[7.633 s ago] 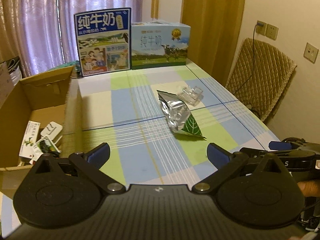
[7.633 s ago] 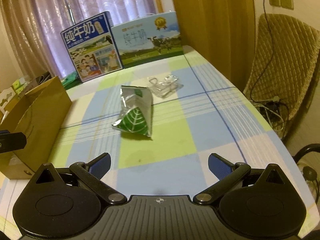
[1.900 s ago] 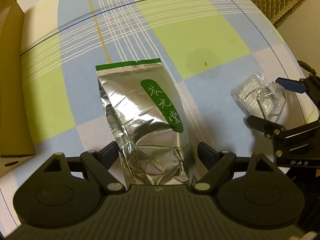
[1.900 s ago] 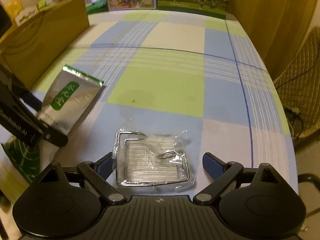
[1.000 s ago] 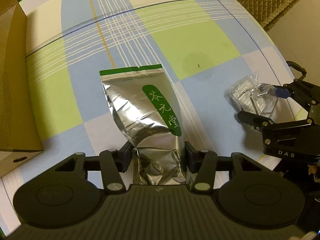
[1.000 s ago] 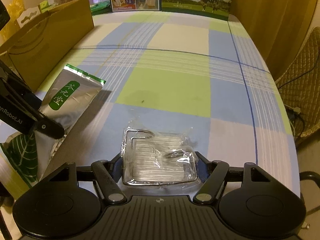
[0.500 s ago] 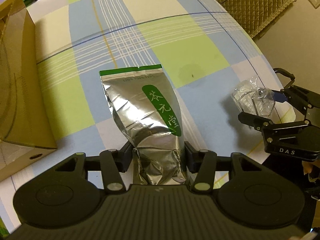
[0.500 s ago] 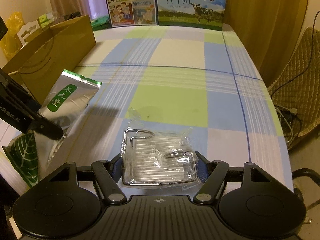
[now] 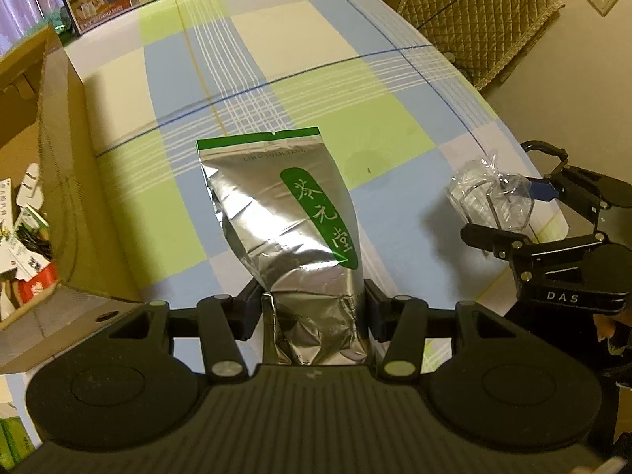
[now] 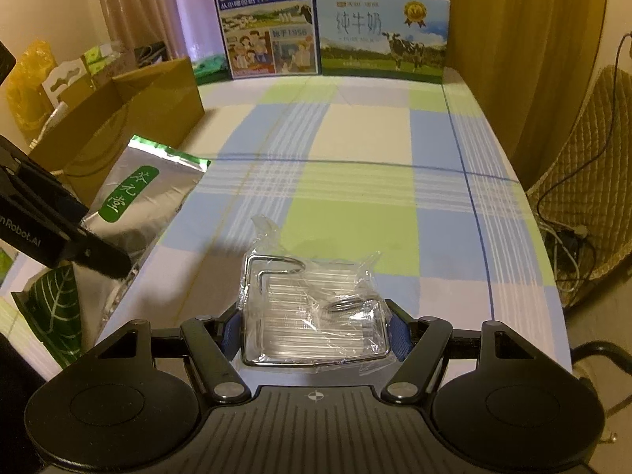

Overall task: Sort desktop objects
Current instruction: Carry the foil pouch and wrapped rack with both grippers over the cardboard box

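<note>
Left gripper (image 9: 314,312): closed on the lower end of the foil pouch, one finger pressed to each side; the foil is creased where it is pinched.
Pouch (image 9: 284,213): silver foil with a green top strip and a green oval label bearing white characters; it sticks out forward from the left gripper, above the near left part of the desk. In the right wrist view its base shows a green leaf print.
Right gripper (image 10: 315,331): closed on the wire rack, blue pads against its two sides.
Rack (image 10: 312,312): bent metal wire wrapped in clear crinkled plastic; a small metal ring lies inside the wrap. It is held above the near edge of the desk, to the right of the pouch and apart from it.
Desk (image 10: 367,142): covered by a checked cloth in blue, green and cream squares with thin blue lines.
Box (image 9: 59,181): open brown cardboard, along the desk's left edge, just beside the pouch; small printed packets lie inside it.
Milk cartons (image 10: 268,23): two, upright side by side at the desk's far edge, one dark blue with a family picture, one pale with a cow.
Chair (image 9: 482,19): quilted tan, off the desk's right edge, with cables near it.
Curtains (image 10: 509,51): mustard at the far right corner, purple behind the cartons.
</note>
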`<state>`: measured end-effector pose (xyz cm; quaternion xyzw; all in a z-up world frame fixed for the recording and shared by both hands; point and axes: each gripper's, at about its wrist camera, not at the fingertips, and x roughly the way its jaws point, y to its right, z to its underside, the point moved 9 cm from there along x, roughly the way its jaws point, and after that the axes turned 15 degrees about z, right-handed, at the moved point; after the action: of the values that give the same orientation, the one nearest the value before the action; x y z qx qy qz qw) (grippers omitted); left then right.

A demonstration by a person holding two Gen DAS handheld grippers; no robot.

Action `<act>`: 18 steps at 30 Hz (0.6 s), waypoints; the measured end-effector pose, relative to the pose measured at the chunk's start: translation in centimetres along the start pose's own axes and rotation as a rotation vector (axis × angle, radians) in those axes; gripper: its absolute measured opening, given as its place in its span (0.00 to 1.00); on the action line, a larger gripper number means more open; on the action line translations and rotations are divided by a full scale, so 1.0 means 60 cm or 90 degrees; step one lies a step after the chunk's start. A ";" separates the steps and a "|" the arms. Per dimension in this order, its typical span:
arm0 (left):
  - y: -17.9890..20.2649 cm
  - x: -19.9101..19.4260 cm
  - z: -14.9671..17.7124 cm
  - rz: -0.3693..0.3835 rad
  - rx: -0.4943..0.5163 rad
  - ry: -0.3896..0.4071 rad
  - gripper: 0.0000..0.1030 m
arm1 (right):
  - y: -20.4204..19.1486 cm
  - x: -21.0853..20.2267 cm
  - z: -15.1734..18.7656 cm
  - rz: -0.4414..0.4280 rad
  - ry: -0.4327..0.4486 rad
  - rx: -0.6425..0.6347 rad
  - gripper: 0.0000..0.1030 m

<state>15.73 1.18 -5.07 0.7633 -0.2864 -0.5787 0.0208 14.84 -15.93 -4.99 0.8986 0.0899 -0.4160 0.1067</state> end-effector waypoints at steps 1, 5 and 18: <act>0.000 -0.007 0.000 -0.002 0.001 0.004 0.45 | -0.003 -0.003 -0.003 0.000 0.003 -0.003 0.65; -0.005 -0.033 0.001 -0.007 0.002 0.019 0.45 | -0.023 -0.016 -0.020 -0.004 0.016 -0.017 0.65; -0.026 -0.119 0.012 -0.010 -0.011 0.057 0.45 | -0.096 -0.051 -0.063 -0.034 0.053 -0.053 0.65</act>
<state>14.55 5.98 0.35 0.7904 -0.2740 -0.5467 0.0357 14.20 -9.58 -0.90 0.9071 0.1356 -0.3769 0.1289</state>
